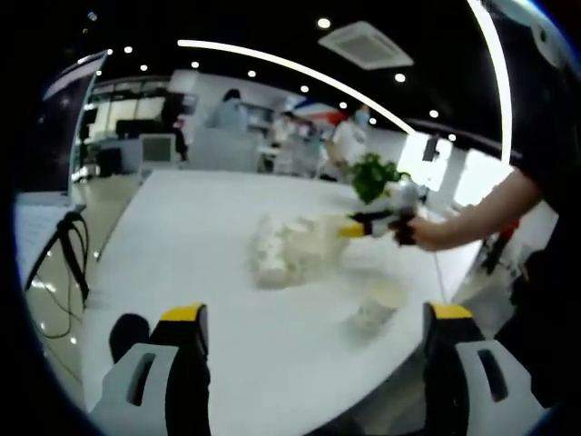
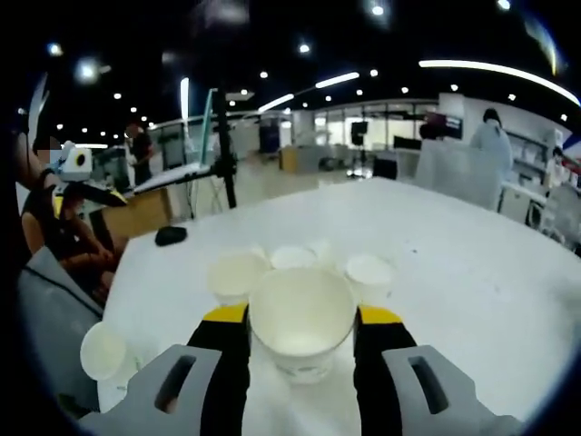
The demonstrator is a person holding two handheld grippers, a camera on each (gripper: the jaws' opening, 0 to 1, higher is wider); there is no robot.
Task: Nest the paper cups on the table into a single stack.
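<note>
Several white paper cups (image 1: 289, 251) stand bunched in the middle of the white table (image 1: 200, 236), blurred in the left gripper view. One more cup (image 1: 377, 305) stands alone, nearer to me. My left gripper (image 1: 318, 312) is open above the near table edge with nothing between its jaws. In from the right comes my right gripper (image 1: 354, 225), reaching to the bunch. In the right gripper view, my right gripper (image 2: 303, 314) is shut on an upright paper cup (image 2: 301, 329). Three cups (image 2: 292, 258) stand just beyond it. A single cup (image 2: 103, 351) stands far left.
A small black object (image 2: 170, 235) lies on the table (image 2: 472, 263) past the cups. A green plant (image 1: 374, 174) stands at the far table edge. A tripod (image 1: 73, 245) with cables stands on the floor to the left. People and desks fill the background.
</note>
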